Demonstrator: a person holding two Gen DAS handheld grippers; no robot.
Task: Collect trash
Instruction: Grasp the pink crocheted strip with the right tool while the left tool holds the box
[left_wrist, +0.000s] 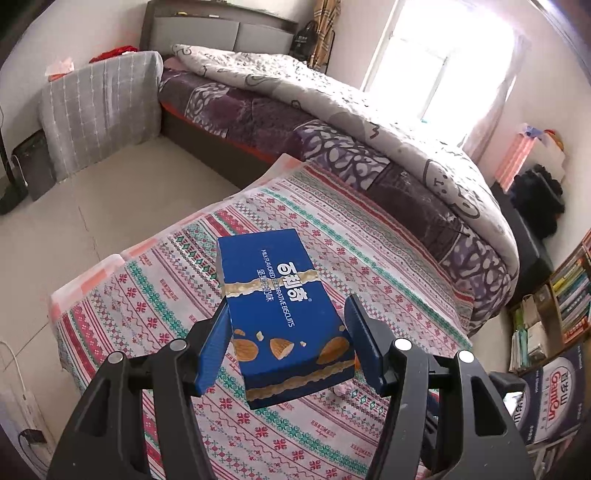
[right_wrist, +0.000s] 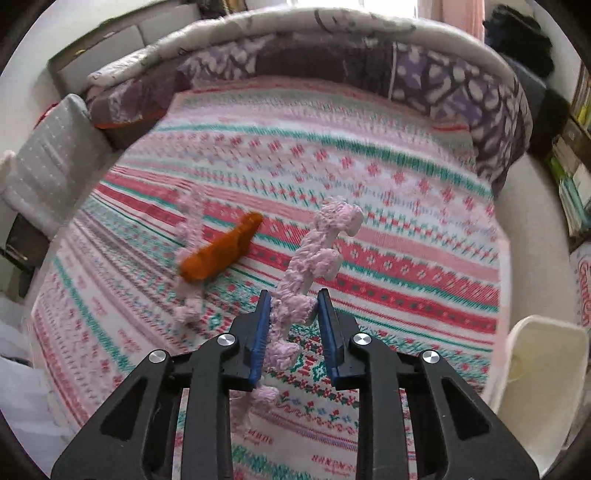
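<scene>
In the left wrist view my left gripper (left_wrist: 286, 325) is shut on a blue biscuit box (left_wrist: 280, 306) and holds it tilted above the patterned tablecloth (left_wrist: 388, 266). In the right wrist view my right gripper (right_wrist: 293, 314) is shut on a strip of pink foam (right_wrist: 314, 258) that sticks up between the fingers, lifted off the cloth. An orange scrap (right_wrist: 221, 251) and another pink foam strip (right_wrist: 190, 258) lie on the cloth to the left, blurred.
A white bin (right_wrist: 546, 387) stands off the table's right edge. A bed with a grey quilt (left_wrist: 332, 96) lies behind the table. A cloth-covered chair (left_wrist: 99, 107) stands at the left, bookshelves (left_wrist: 565, 291) and a carton (left_wrist: 554, 387) at the right.
</scene>
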